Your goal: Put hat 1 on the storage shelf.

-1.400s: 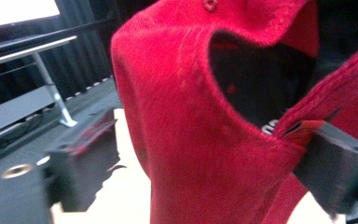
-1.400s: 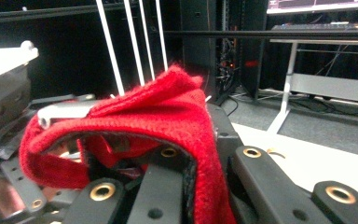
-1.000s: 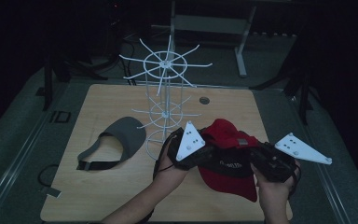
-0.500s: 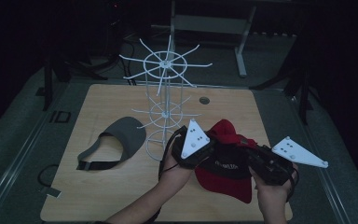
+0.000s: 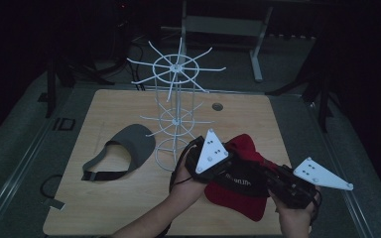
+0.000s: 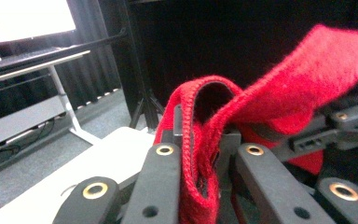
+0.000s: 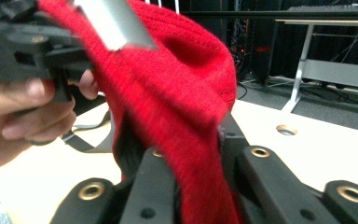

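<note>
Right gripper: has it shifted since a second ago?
Yes, slightly. In the high view the right gripper has drifted left and down toward the person, judged against the table's right edge. It stays clamped on the red cap.

- From my high view the white lettering on the red cap (image 5: 238,191) is too small and dim for me to read
- The cap covers the jaws of my left tool (image 5: 218,166) there, so the grip itself is hidden from above
- My right tool (image 5: 273,176) has its jaw tips buried under the cap's fabric in the same view
- In the left tool view the knit folds over both jaws and runs off the right edge
- In the right tool view the grey plate (image 7: 116,23) is smeared with blur and cut by the top edge
</note>
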`<state>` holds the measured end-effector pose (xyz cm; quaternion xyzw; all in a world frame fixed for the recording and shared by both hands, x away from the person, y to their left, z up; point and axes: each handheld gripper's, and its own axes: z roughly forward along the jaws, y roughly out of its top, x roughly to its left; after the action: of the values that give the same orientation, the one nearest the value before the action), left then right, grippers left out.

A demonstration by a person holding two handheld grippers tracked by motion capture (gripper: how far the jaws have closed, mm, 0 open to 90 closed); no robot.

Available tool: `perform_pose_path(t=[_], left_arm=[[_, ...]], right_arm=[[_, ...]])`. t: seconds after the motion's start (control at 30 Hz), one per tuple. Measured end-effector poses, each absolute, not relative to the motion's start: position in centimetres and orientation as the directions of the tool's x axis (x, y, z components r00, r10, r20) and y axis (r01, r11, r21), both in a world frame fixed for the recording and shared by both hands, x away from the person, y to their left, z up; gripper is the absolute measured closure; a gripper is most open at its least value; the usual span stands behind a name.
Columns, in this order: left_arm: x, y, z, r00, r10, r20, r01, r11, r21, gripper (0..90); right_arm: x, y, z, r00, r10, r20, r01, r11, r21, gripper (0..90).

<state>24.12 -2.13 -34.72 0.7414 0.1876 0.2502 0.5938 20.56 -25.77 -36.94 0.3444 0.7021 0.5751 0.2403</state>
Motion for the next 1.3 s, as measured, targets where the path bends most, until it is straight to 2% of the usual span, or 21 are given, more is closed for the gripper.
perform_pose_path(t=[0.2, 0.37, 0.47, 0.57, 0.6, 0.67, 0.7, 0.8, 0.83, 1.03, 1.17, 1.3], left_arm=[[23.6, -1.9, -34.2, 0.819, 0.546, 0.174, -0.055, -0.227, 0.972, 84.9], [23.6, -1.6, -34.1, 0.830, 0.530, 0.171, -0.064, -0.213, 0.975, 84.9], [23.8, -1.2, -34.4, 0.837, 0.524, 0.159, -0.059, -0.203, 0.977, 84.9], [24.0, -0.8, -34.7, 0.859, 0.487, 0.156, -0.069, -0.191, 0.979, 84.8], [24.1, -0.5, -34.8, 0.887, 0.433, 0.159, -0.088, -0.180, 0.980, 84.8], [24.2, -0.3, -34.8, 0.893, 0.417, 0.168, -0.093, -0.195, 0.976, 84.8], [24.5, -0.1, -34.8, 0.918, 0.364, 0.155, -0.094, -0.180, 0.979, 84.8], [24.9, 0.5, -34.8, 0.946, 0.280, 0.163, -0.114, -0.184, 0.976, 84.8], [24.8, 0.7, -34.7, 0.944, 0.274, 0.186, -0.135, -0.196, 0.971, 84.7], [24.9, 1.4, -34.4, 0.967, 0.184, 0.177, -0.135, -0.217, 0.967, 84.6], [24.9, 1.6, -34.5, 0.975, 0.151, 0.165, -0.130, -0.218, 0.967, 84.6], [25.0, 1.6, -34.6, 0.973, 0.161, 0.162, -0.124, -0.224, 0.967, 84.5]], right_arm=[[19.7, -26.3, -37.2, -0.687, 0.726, 0.041, 0.226, 0.159, 0.961, 65.7], [18.4, -27.1, -36.9, -0.747, 0.665, 0.008, 0.178, 0.188, 0.966, 50.2], [17.7, -27.7, -36.3, -0.785, 0.620, 0.000, 0.153, 0.194, 0.969, 49.3], [17.1, -28.6, -35.4, -0.830, 0.558, -0.012, 0.111, 0.187, 0.976, 49.8], [16.9, -28.8, -35.2, -0.831, 0.555, -0.023, 0.097, 0.186, 0.978, 50.5], [17.0, -29.3, -34.7, -0.843, 0.536, -0.034, 0.076, 0.183, 0.980, 51.1], [17.2, -29.4, -34.6, -0.837, 0.546, -0.038, 0.077, 0.186, 0.980, 52.4], [18.2, -28.9, -34.6, -0.830, 0.553, -0.075, 0.076, 0.244, 0.967, 52.6], [18.5, -28.8, -34.7, -0.833, 0.547, -0.080, 0.076, 0.257, 0.963, 52.3], [19.9, -26.8, -34.9, -0.860, 0.491, -0.137, 0.047, 0.344, 0.938, 50.8], [20.0, -25.7, -34.8, -0.874, 0.450, -0.183, -0.004, 0.370, 0.929, 57.8], [20.0, -25.2, -34.7, -0.870, 0.444, -0.213, -0.023, 0.396, 0.918, 77.7]])
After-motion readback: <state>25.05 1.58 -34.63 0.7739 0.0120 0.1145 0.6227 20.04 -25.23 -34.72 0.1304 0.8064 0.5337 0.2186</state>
